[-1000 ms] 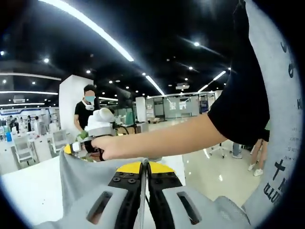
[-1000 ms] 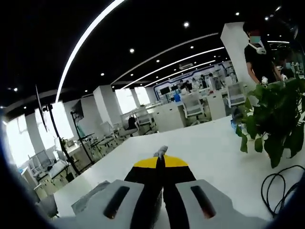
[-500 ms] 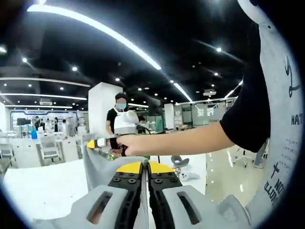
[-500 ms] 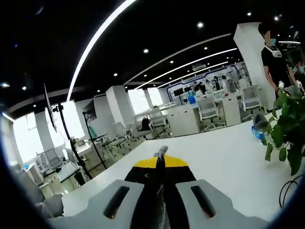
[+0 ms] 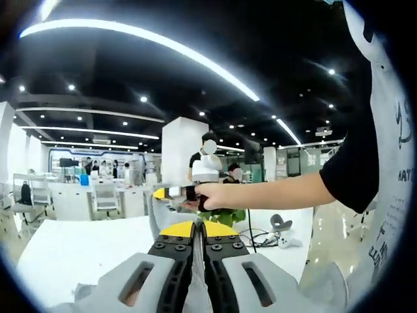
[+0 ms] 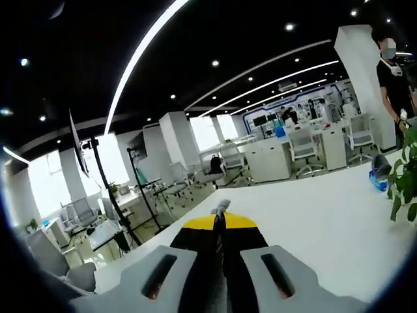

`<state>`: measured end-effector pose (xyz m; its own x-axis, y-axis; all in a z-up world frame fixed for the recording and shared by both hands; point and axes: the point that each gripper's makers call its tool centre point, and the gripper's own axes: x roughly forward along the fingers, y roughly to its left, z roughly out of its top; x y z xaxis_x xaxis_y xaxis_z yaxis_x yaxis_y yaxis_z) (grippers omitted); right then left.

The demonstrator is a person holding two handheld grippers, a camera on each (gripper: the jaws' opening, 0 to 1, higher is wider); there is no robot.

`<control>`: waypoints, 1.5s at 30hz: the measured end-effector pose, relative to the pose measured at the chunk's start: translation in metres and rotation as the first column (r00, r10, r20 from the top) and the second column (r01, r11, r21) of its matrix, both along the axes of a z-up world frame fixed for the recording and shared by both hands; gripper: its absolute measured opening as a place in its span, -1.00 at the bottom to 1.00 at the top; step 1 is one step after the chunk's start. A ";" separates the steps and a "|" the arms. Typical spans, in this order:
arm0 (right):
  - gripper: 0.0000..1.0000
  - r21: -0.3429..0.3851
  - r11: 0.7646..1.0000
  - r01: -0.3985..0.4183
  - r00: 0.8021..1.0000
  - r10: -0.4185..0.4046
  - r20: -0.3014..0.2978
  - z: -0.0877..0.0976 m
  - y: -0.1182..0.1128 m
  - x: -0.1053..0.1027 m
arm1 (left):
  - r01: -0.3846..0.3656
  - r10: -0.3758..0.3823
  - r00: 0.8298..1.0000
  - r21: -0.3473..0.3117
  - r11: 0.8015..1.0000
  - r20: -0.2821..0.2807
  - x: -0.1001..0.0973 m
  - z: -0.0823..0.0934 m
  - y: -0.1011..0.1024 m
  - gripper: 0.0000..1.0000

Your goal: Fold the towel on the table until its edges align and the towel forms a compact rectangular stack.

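Left tongs (image 5: 198, 228): pressed together on a grey fold of towel (image 5: 195, 287), which hangs down between them above the white surface (image 5: 78, 244). Your hand (image 5: 218, 194) reaches in from the right with the right tongs (image 5: 159, 193), pinching a raised towel corner. Plant (image 5: 225, 215) behind.

Right tongs (image 6: 219, 218): closed on a towel edge poking out at the tip, over the surface (image 6: 313, 222). Leaves (image 6: 407, 186) at right.
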<state>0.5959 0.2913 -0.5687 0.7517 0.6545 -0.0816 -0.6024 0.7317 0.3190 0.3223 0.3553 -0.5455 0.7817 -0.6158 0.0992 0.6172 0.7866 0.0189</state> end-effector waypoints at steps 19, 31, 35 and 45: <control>-1.00 -0.037 0.995 -0.090 0.995 0.089 -0.035 -0.018 0.078 0.003 | -0.196 0.198 0.978 0.035 0.980 -0.065 -0.004 -0.028 0.081 -0.92; -1.00 -0.080 0.989 -0.125 0.989 0.118 -0.087 -0.053 0.111 0.005 | -0.290 0.293 0.941 0.038 0.956 -0.173 -0.003 -0.071 0.121 -0.92; -1.00 -0.095 0.986 -0.135 0.987 0.125 -0.101 -0.064 0.122 0.005 | -0.309 0.313 0.930 0.049 0.950 -0.195 -0.003 -0.083 0.128 -0.92; -1.00 -0.122 0.976 -0.178 0.977 0.161 -0.137 -0.087 0.150 0.005 | -0.362 0.372 0.893 0.087 0.928 -0.254 -0.006 -0.113 0.152 -0.92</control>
